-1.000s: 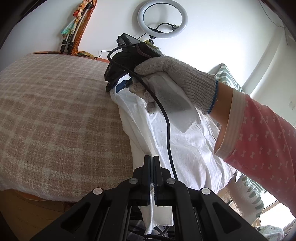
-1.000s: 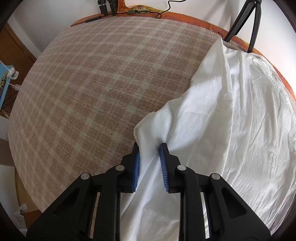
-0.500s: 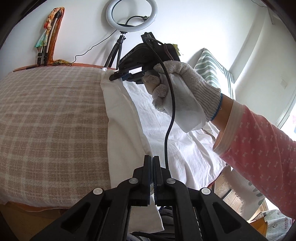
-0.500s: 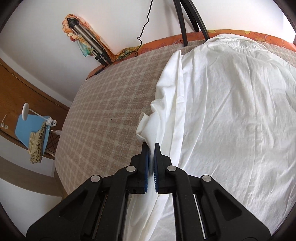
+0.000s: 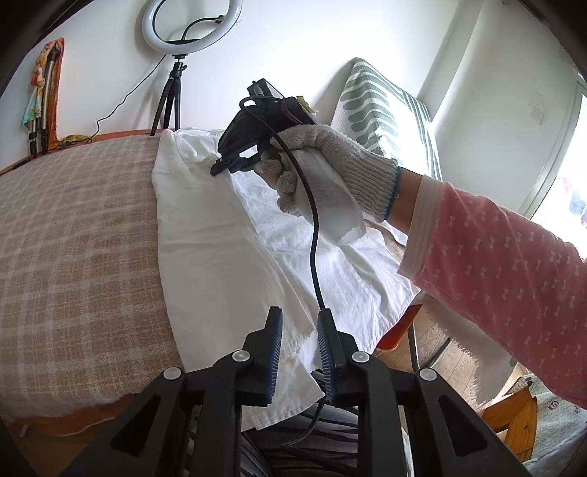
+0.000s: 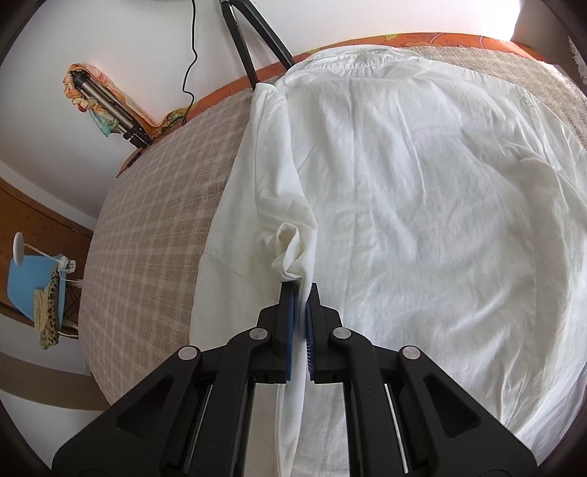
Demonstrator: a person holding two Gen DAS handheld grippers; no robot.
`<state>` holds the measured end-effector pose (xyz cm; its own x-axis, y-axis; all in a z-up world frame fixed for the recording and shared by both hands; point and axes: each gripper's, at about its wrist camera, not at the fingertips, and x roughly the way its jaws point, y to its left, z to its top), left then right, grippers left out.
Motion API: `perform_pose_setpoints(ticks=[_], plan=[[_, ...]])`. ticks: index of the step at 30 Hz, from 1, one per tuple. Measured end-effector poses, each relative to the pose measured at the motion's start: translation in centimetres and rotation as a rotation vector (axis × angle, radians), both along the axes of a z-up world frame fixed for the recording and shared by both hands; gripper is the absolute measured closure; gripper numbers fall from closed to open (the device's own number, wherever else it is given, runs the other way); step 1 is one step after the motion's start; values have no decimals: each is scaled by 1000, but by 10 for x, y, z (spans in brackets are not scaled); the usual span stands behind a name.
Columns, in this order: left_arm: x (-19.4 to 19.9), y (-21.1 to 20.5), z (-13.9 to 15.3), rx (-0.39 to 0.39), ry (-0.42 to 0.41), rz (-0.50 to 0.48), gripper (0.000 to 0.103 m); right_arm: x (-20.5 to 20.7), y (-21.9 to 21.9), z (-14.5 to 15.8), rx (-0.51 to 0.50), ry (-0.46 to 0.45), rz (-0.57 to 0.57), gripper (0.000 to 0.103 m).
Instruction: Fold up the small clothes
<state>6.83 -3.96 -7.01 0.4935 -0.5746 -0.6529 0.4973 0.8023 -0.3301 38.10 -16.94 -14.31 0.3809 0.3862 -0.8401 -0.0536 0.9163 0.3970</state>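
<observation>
Plaid cloth in beige and white covers the worktop, and the white shirt lies spread on it, collar toward the far edge.

Right gripper: fingers nearly pressed together on a bunched fold of the shirt's left side, the sleeve and side panel. Fabric runs between the blue pads and down past the jaws. Judgement: this pinch holds the folded-over strip in place along the shirt's length.

Left gripper: fingers spread, with the shirt's near hem edge lying between them and not clamped. Judgement: either just let go or about to close on the hem; cannot tell which.

Gloved right hand, seen from the left wrist view, holds the right gripper low over the shirt near the collar end; a black cable trails from it toward the near edge.

Shirt position: right part of the worktop, hem hanging slightly over the near edge, left side turned inward as a long strip.

Surroundings: white wall; ring light on a tripod behind the far edge; striped green cushion at the right; folded tripod leaning at the far left.
</observation>
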Motion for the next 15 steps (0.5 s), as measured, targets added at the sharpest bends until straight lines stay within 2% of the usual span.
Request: perform_pose_setpoints(ticks=[1,3,4,6,9,12,15], plan=[[-4,5,2,7,-8,10,80,-3,-2,1,-1,-2,2,87],[-9,20,6,6,-9,46,73,-13,-5,6,4,-20,9,69],[-9,29,7,7,-4,68,72,-19,-6,9,-3,-29,14,66],[-6,46,3,17,10,120,66,-36,-9,17,-18,-53,38,65],[7,68,-16,-25,110,165,62,-68,-14,26,7,-71,75,65],[15,73,-36,-80,190,173,60,-106,-18,28,51,-73,102,65],[22,67,-56,-121,269,150,54,-144,-17,19,49,-71,130,65]])
